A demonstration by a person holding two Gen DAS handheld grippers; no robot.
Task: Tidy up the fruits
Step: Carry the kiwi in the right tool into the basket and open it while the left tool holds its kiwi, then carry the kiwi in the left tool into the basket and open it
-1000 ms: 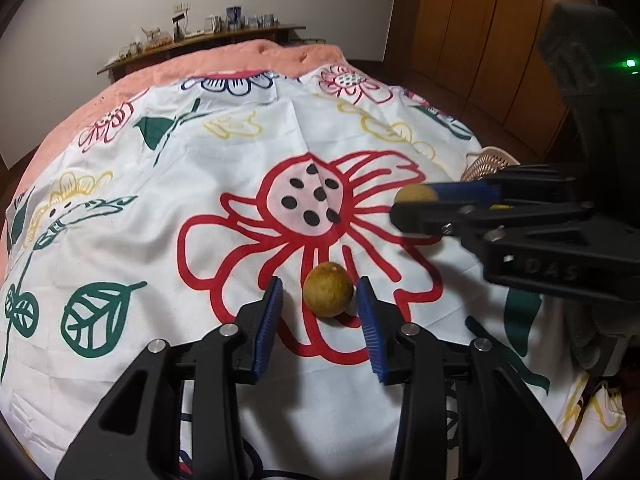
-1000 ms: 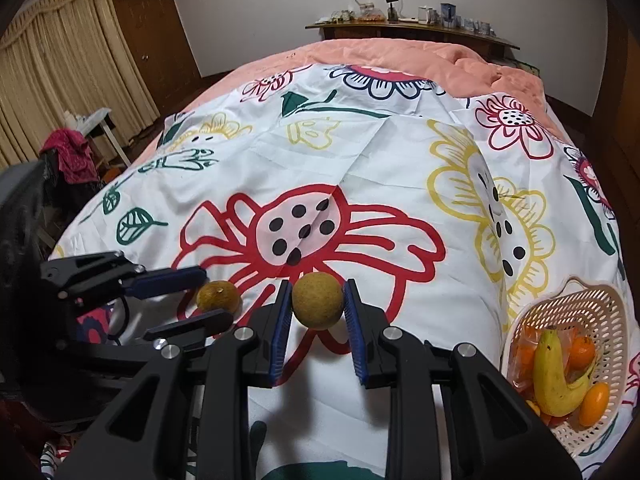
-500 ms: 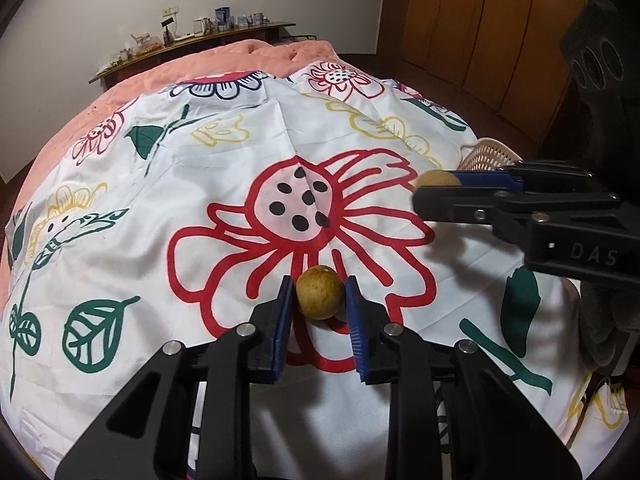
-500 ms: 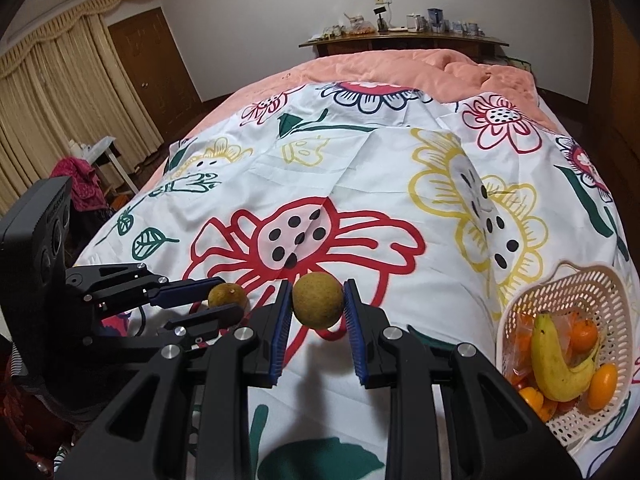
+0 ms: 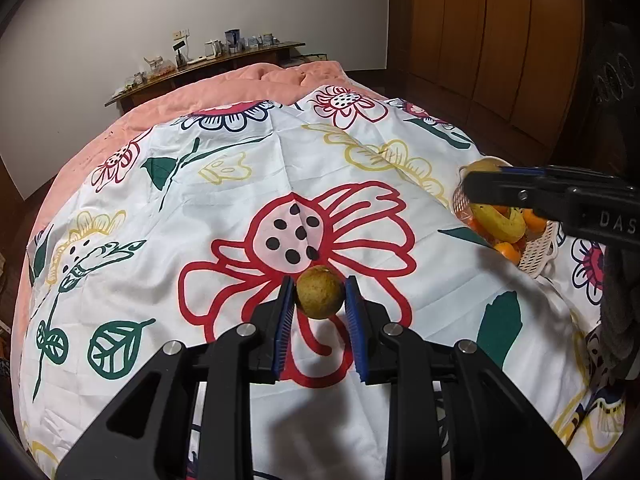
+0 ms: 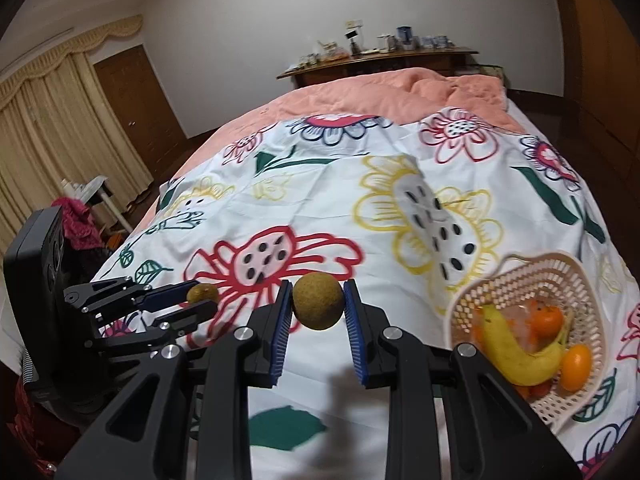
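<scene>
Basket (image 6: 516,276) with banana (image 6: 516,356), oranges (image 6: 576,366)

Ahead of my hand-held grippers I see a bed (image 5: 224,216) under a white flower-print sheet (image 6: 344,208), with a salmon blanket (image 6: 360,92) at its far end. Beyond that a wooden shelf (image 6: 384,62) of small clutter runs along a plain white wall (image 5: 200,8). Left of my right one hang beige curtains (image 6: 48,120) beside a brown door (image 6: 136,96); right of my left one stand wooden wardrobe doors (image 5: 500,32)
</scene>
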